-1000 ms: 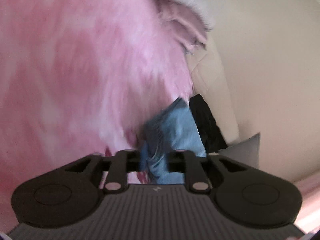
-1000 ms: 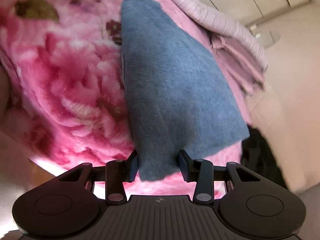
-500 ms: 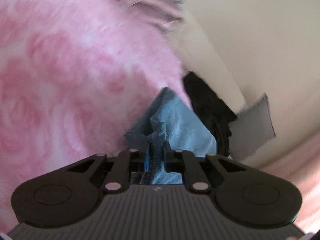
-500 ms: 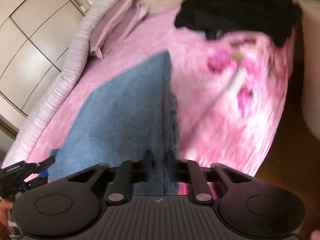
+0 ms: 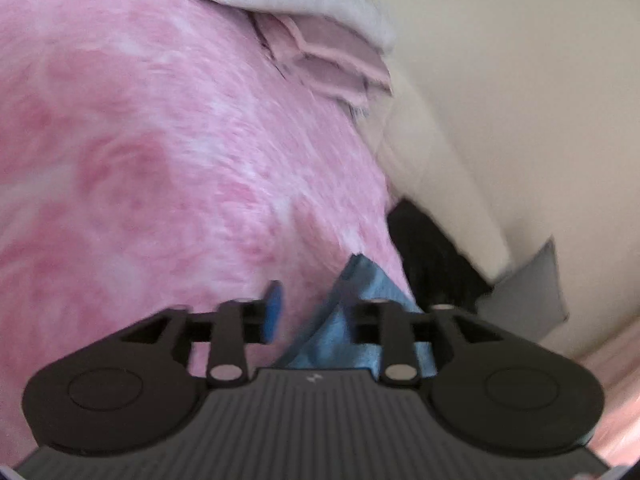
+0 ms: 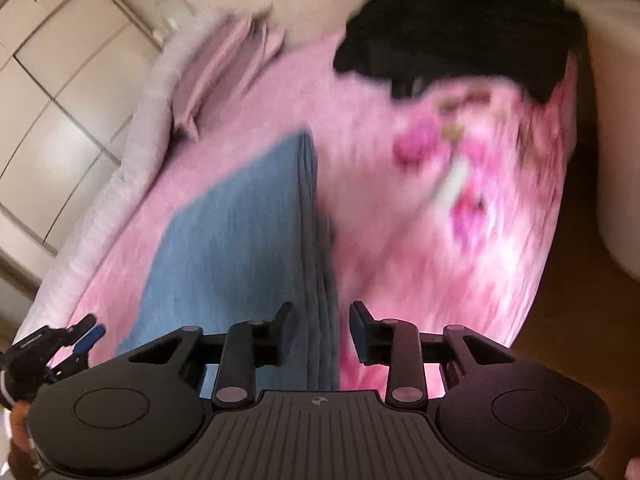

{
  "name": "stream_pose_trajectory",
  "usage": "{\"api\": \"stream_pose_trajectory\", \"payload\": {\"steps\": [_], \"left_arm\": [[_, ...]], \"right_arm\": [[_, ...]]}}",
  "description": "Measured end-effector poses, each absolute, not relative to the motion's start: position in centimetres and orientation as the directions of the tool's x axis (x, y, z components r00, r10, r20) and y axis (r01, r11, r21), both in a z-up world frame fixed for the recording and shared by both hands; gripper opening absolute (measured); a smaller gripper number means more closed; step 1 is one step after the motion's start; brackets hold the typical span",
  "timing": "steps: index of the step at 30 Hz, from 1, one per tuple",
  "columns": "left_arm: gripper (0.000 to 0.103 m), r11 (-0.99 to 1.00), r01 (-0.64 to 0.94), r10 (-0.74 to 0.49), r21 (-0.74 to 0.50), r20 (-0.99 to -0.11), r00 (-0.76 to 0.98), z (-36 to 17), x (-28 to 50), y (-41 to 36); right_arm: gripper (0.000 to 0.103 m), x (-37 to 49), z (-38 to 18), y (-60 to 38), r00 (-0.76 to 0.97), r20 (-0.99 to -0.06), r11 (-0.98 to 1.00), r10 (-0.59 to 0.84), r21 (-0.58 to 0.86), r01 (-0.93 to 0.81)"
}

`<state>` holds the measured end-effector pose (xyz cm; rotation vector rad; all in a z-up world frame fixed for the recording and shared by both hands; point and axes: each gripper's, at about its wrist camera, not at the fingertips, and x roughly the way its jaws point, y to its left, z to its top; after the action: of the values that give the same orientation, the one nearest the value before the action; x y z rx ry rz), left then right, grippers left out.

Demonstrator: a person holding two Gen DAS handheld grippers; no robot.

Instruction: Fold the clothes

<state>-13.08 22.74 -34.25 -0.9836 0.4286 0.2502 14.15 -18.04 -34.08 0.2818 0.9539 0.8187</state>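
A blue fleece cloth point(image 6: 232, 240) lies folded flat on a pink flowered blanket point(image 6: 400, 240). Its stacked folded edge runs down between the fingers of my right gripper point(image 6: 323, 328), which stands open just above it. In the left wrist view one corner of the blue cloth point(image 5: 372, 284) rises beside the right finger of my left gripper point(image 5: 320, 314). That gripper is open, and its blue pad point(image 5: 273, 308) is clear of the fabric. The right wrist view also shows the left gripper point(image 6: 86, 334) at the cloth's far end, at lower left.
A black garment point(image 6: 460, 40) is heaped at the blanket's far corner, also in the left wrist view point(image 5: 432, 260). Lilac folded bedding point(image 6: 224, 76) and a pale quilt roll lie along the bed's edge. A grey cushion point(image 5: 528, 292) leans against the wall. Wardrobe doors point(image 6: 60, 80) stand behind.
Half a second ago both grippers were shut on the blue cloth. Both have now spread their fingers and let it go, and the cloth rests on the blanket.
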Motion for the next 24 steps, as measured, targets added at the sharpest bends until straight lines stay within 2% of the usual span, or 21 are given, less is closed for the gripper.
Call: {"api": "stream_pose_trajectory", "payload": {"steps": [2, 7, 9, 10, 11, 15, 17, 21, 22, 23, 24], "left_arm": [[0.04, 0.567, -0.375, -0.056, -0.734, -0.488, 0.871, -33.8, -10.0, 22.4], [0.042, 0.608, -0.348, -0.151, -0.713, -0.534, 0.832, -34.3, -2.7, 21.6], [0.034, 0.603, -0.335, -0.184, -0.724, -0.535, 0.825, -35.1, -0.1, 21.5], [0.027, 0.592, -0.328, -0.2, -0.736, -0.528, 0.825, -35.6, 0.9, 21.5], [0.009, 0.603, -0.329, -0.183, -0.726, -0.528, 0.829, -35.8, 1.6, 21.6], [0.003, 0.706, -0.229, -0.14, -0.671, -0.448, 0.883, -35.0, 1.5, 20.8], [0.005, 0.787, -0.253, -0.085, -0.563, -0.505, 0.859, -35.7, 2.6, 19.9], [0.016, 0.843, -0.281, -0.017, -0.459, -0.544, 0.839, -36.4, 3.9, 19.1], [0.016, 0.868, -0.279, 0.023, -0.412, -0.528, 0.849, -35.5, 3.3, 18.5], [0.013, 0.889, -0.279, 0.062, -0.362, -0.508, 0.859, -34.6, 2.8, 18.0], [0.005, 0.908, -0.28, 0.1, -0.312, -0.487, 0.868, -33.7, 2.2, 17.4]], "right_arm": [[0.041, 15.1, -32.9, -17.7, 0.346, -0.592, 0.677, 0.728, 0.541, -0.498], [0.043, 18.0, -31.9, -15.4, 0.382, -0.569, 0.68, 0.729, 0.535, -0.502], [0.043, 19.2, -32.4, -14.3, 0.376, -0.57, 0.678, 0.73, 0.543, -0.495], [0.032, 19.7, -32.6, -13.8, 0.373, -0.571, 0.678, 0.731, 0.547, -0.492], [0.005, 19.9, -32.9, -13.6, 0.371, -0.572, 0.677, 0.732, 0.544, -0.496], [0.003, 20.2, -34.4, -13.2, 0.373, -0.581, 0.682, 0.723, 0.516, -0.518], [0.003, 20.1, -35.8, -12.9, 0.389, -0.595, 0.7, 0.704, 0.485, -0.524], [0.004, 19.8, -35.3, -12.9, 0.431, -0.607, 0.733, 0.667, 0.431, -0.527], [0.009, 19.7, -35.2, -12.9, 0.442, -0.61, 0.74, 0.658, 0.417, -0.527], [0.013, 19.7, -35.0, -12.9, 0.452, -0.612, 0.748, 0.649, 0.403, -0.527], [0.014, 19.6, -34.9, -13.0, 0.463, -0.614, 0.755, 0.639, 0.39, -0.527]]}}
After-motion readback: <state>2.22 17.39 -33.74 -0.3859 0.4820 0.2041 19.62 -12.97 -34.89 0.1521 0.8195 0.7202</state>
